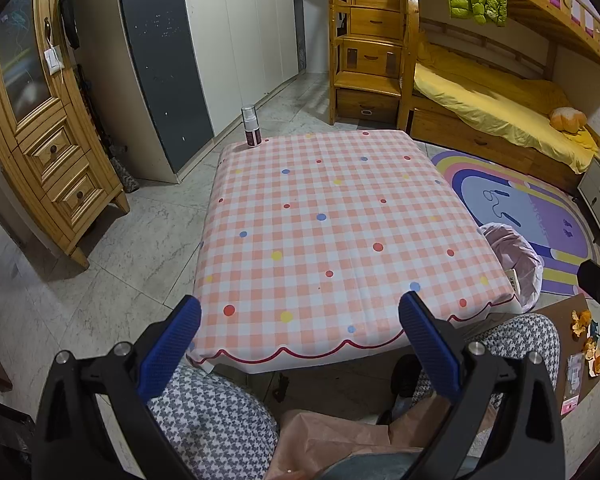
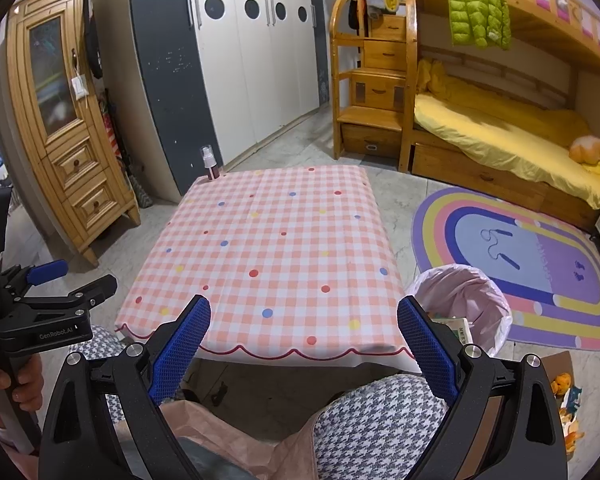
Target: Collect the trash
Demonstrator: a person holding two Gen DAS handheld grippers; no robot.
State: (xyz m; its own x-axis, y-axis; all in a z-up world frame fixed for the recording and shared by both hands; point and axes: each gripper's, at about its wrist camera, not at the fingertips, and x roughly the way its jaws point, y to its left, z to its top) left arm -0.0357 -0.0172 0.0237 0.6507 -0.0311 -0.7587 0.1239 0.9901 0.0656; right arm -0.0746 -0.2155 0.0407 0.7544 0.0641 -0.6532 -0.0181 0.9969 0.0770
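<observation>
Orange peels and wrappers point(image 2: 566, 404) lie on a brown cardboard sheet point(image 2: 556, 364) on the floor at the lower right; the left wrist view also shows the peels point(image 1: 584, 332). A bin lined with a pink bag point(image 2: 460, 300) stands by the table's right corner with some packaging inside, and it appears in the left wrist view as the bin point(image 1: 512, 256). My right gripper point(image 2: 304, 328) is open and holds nothing, hovering over the near table edge. My left gripper point(image 1: 300, 320) is likewise open and holds nothing; its other view point(image 2: 86, 274) shows a hand holding it at the left.
A low table with a pink checked cloth point(image 1: 320, 220) fills the middle; a spray bottle point(image 1: 251, 126) stands on its far left corner. The person's knees in houndstooth trousers point(image 2: 380, 412) are below me. A rainbow rug point(image 2: 540, 264), bunk bed point(image 2: 500, 136) and wardrobes point(image 2: 240, 60) surround the table.
</observation>
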